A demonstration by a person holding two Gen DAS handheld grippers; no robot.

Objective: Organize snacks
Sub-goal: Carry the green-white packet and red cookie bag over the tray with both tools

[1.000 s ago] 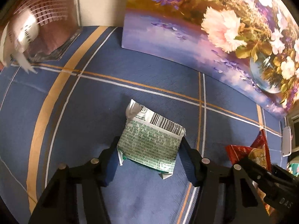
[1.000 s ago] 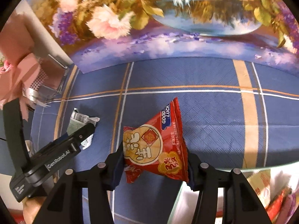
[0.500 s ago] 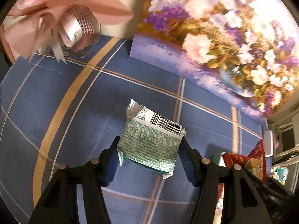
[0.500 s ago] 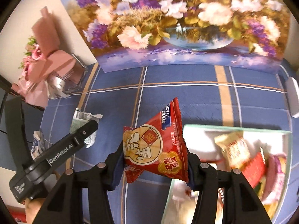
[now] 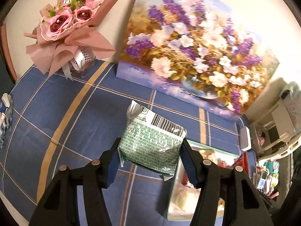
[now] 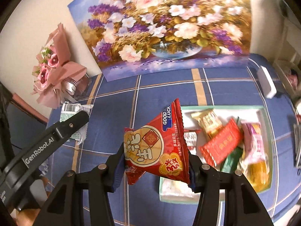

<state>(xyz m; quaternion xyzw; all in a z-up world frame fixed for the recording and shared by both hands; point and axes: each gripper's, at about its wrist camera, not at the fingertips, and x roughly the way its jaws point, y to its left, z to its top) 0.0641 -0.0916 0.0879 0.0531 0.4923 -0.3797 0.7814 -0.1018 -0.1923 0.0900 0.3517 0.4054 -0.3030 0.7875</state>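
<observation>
My left gripper [image 5: 150, 156] is shut on a green and white snack packet [image 5: 152, 145] with a barcode, held in the air above the blue plaid tablecloth. My right gripper [image 6: 154, 162] is shut on a red snack bag [image 6: 158, 146], held above the left edge of a pale green tray [image 6: 265, 113] that holds several snacks. The tray's rim also shows in the left wrist view [image 5: 212, 148], low and to the right of the green packet. The left gripper and its packet [image 6: 72, 113] show at the left of the right wrist view.
A large flower painting [image 5: 191, 56] leans on the wall at the back. A pink rose bouquet [image 5: 69, 30] stands in a glass holder at the back left. A blue and white packet [image 5: 4, 116] lies at the far left. A white box [image 6: 266, 84] lies at the right table edge.
Both grippers have risen well above the table with their packets still gripped. The tray of snacks has come into view under the right gripper and low right of the left one.
</observation>
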